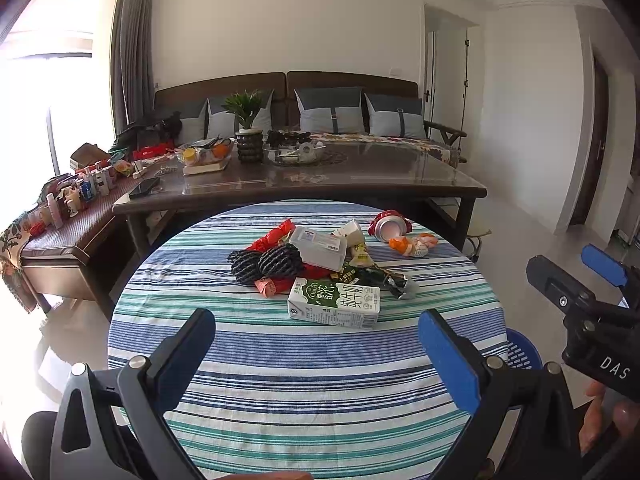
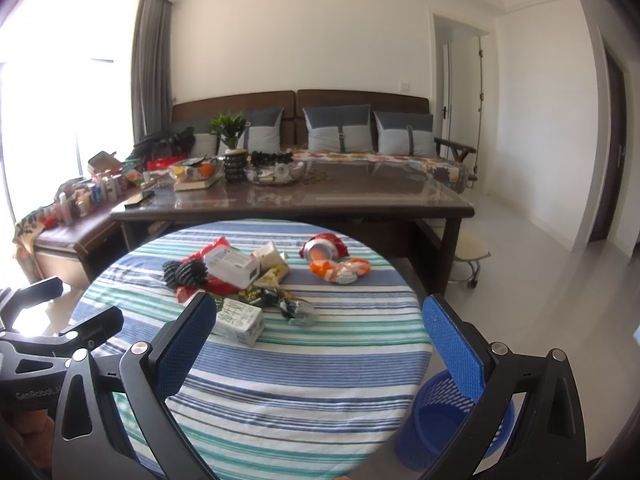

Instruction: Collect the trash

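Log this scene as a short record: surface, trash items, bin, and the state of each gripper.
surface: round table with striped cloth
trash pile: milk carton, clear plastic box, black foam fruit nets, red wrappers
apart from pile: crushed can, orange-white wrapper
bin: blue mesh wastebasket, on the floor right of the table, looks empty
left hand-held gripper: open, empty
right hand-held gripper: open, empty

Right gripper (image 1: 568,276) body reads "DAS"; left gripper (image 2: 76,300) "GenRobot"; milk carton (image 1: 334,306) has "纯牛奶".
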Available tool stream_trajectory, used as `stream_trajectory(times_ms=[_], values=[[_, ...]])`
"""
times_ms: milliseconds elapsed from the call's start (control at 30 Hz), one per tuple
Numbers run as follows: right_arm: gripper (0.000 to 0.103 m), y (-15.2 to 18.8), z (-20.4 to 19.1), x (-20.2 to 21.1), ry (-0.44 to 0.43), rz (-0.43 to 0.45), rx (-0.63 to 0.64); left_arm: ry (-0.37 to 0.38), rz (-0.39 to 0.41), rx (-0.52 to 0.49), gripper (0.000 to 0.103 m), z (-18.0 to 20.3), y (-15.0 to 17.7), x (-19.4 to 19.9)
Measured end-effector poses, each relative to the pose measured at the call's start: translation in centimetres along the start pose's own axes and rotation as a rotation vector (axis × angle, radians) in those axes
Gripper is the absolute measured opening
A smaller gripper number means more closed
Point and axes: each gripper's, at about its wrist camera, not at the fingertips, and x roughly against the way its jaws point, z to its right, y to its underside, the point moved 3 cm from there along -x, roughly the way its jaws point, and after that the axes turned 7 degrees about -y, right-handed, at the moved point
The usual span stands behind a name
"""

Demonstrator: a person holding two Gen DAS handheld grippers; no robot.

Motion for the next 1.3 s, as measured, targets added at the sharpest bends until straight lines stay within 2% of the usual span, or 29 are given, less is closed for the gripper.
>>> stream_trajectory(times_ms=[1300], values=[[0.103,-0.14,0.6,0.17,0.008,0.011,0.003,-0.006,0.002,-0.018,0.103,0.2,0.18,0.13]])
